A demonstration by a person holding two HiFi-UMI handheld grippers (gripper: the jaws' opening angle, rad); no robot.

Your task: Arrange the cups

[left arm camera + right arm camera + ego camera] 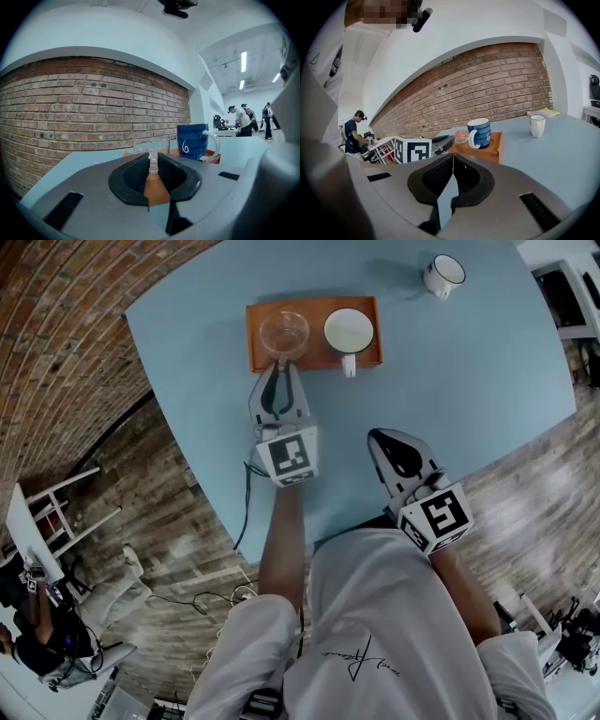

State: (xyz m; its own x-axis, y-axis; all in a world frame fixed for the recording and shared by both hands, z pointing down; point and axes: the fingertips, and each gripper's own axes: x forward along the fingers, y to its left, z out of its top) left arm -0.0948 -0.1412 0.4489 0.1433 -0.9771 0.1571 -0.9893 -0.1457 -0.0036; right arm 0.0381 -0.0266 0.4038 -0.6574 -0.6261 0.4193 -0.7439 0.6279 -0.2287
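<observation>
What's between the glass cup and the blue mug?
Only bare orange tray lies between the glass cup and the blue mug; the head view shows it.

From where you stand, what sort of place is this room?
Probably an open office or lab workroom rather than a home: a long brick wall, strip lights on the ceiling, and people standing near a desk beyond the big blue table.
</observation>
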